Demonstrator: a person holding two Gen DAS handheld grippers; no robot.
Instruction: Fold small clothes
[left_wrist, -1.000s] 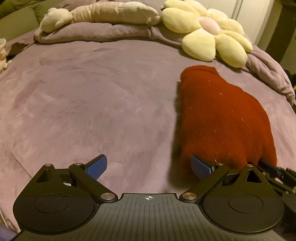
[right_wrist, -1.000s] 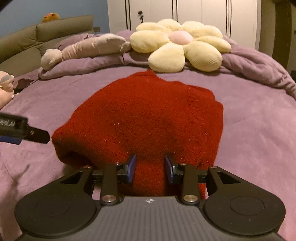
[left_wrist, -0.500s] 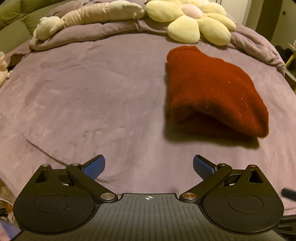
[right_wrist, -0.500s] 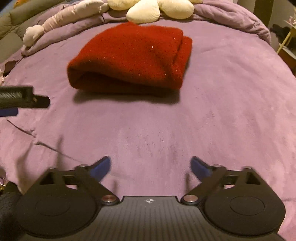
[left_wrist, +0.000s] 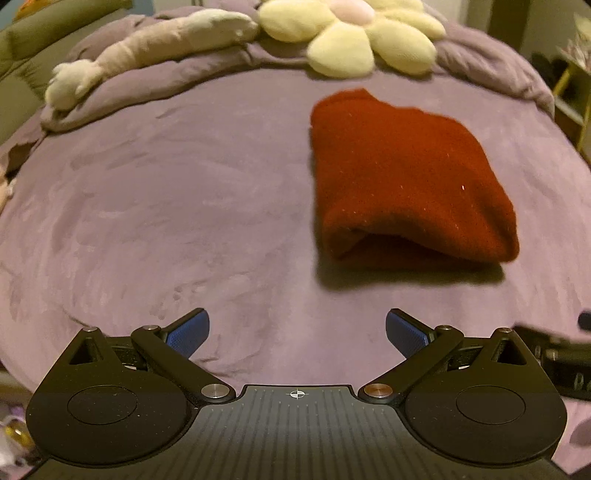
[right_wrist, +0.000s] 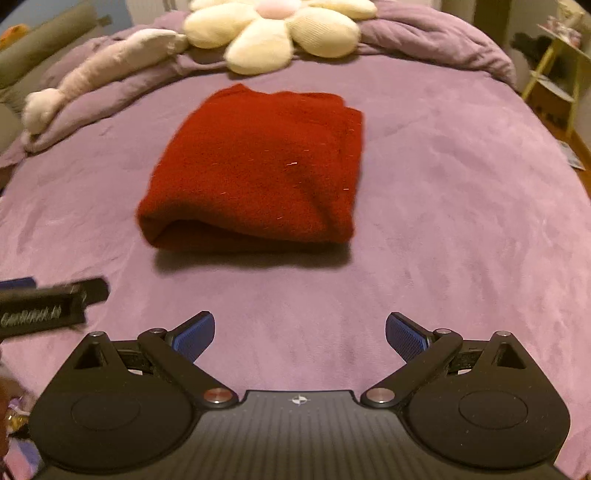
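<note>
A red knitted garment (left_wrist: 406, 177) lies folded into a thick rectangle on the purple bed cover (left_wrist: 166, 203). It also shows in the right wrist view (right_wrist: 258, 170), with its rolled fold edge facing me. My left gripper (left_wrist: 297, 332) is open and empty, well back from the garment and to its left. My right gripper (right_wrist: 300, 334) is open and empty, back from the garment's near edge. The left gripper's side (right_wrist: 48, 306) shows at the left of the right wrist view.
A yellow flower cushion (right_wrist: 273, 29) and a long pale plush toy (left_wrist: 147, 51) lie on the bunched purple duvet (right_wrist: 424, 40) at the far side of the bed. A yellow shelf unit (right_wrist: 554, 74) stands off the bed's right side.
My right gripper has let go of the red garment's near edge, opened wide and pulled back. My left gripper has also pulled back. The garment lies folded and still.
</note>
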